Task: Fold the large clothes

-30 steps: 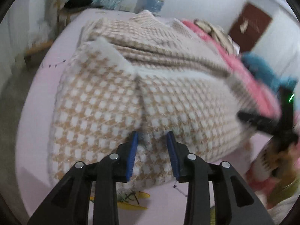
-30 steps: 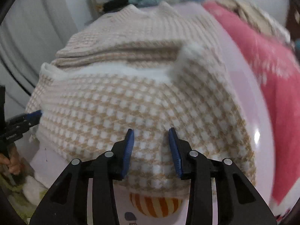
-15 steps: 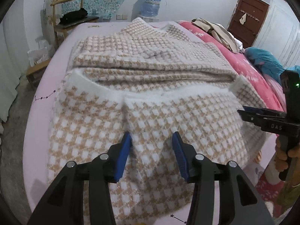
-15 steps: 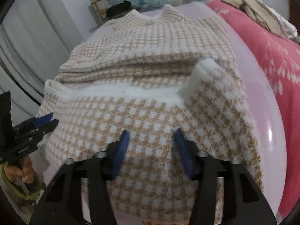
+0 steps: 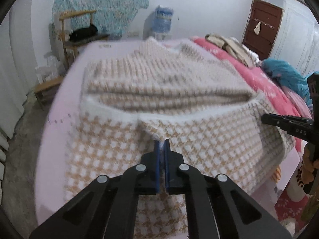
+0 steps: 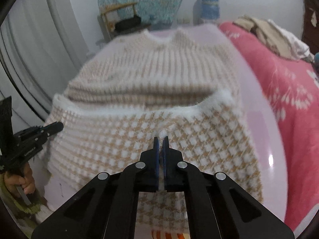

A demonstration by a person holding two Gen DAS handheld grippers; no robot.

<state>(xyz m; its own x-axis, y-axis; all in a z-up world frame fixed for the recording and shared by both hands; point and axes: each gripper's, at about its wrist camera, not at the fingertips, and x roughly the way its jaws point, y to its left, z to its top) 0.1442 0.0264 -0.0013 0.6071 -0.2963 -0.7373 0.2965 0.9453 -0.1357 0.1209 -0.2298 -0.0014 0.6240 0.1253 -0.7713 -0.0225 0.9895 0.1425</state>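
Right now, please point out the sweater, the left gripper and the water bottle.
sweater point(image 5: 209, 149), left wrist view, checked front panel.
left gripper point(image 5: 161, 146), left wrist view, between its fingertips.
water bottle point(image 5: 163, 19), left wrist view, blue body.

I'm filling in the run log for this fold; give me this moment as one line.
phase: grasp | left gripper: shut on sweater near edge | right gripper: shut on sweater | sweater: folded partway on pink bed

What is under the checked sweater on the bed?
The sweater lies on a pale pink sheet, bare around its far and left edges. The folded-up lower part covers the body beneath it. Whatever is under the middle cannot be seen.
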